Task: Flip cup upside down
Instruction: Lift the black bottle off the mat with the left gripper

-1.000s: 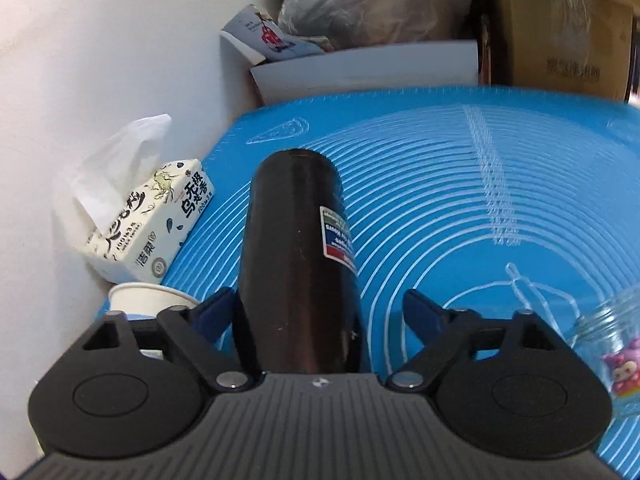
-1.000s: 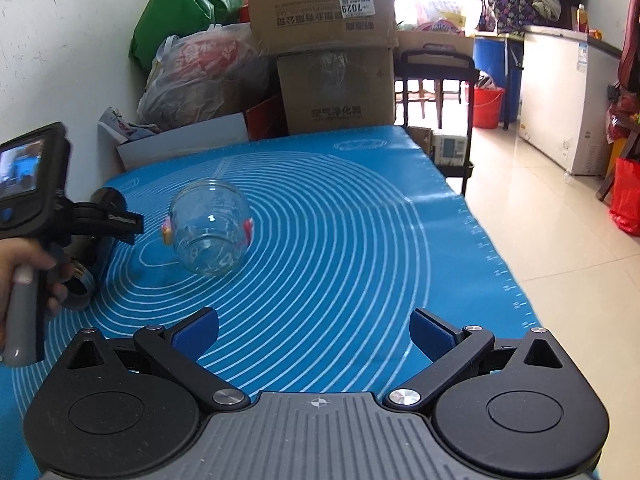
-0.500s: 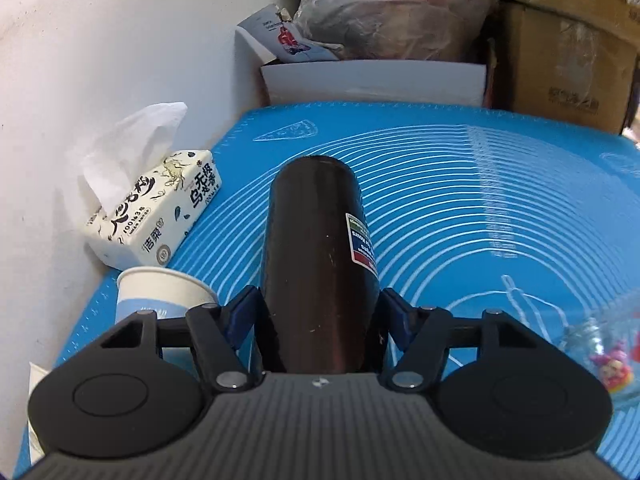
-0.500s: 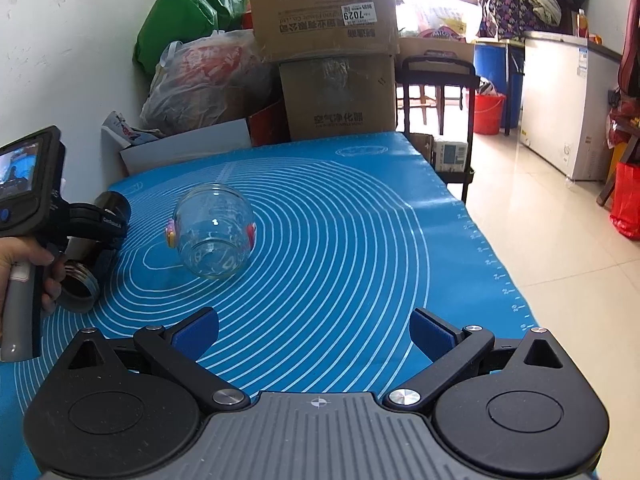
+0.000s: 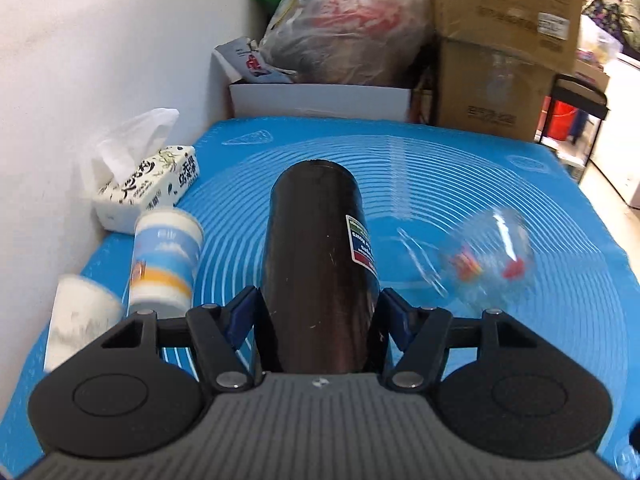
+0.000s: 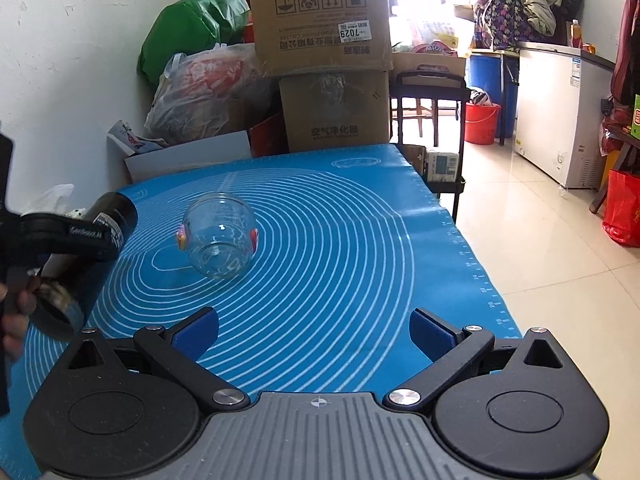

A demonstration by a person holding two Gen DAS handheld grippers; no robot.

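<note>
My left gripper [image 5: 316, 320] is shut on a tall black cup [image 5: 316, 248] with a small label, its blue pads pressing both sides. The cup points away from the camera, its closed end far. In the right wrist view the same black cup [image 6: 108, 220] is held tilted above the blue mat [image 6: 340, 240], its open metal rim low at the left, with the left gripper [image 6: 64, 234] clamped around it. My right gripper [image 6: 314, 328] is open and empty, over the mat's near edge.
A clear glass jar [image 6: 220, 236] lies on its side mid-mat; it also shows in the left wrist view [image 5: 488, 256]. A tissue box [image 5: 148, 188] and two paper cups [image 5: 166, 256] stand by the left wall. Boxes and bags [image 6: 320, 60] crowd the far end. The mat's right edge drops to the floor.
My left gripper closed on the black cup and lifted it off the mat, tilting it. The right gripper stayed open and rose slightly.
</note>
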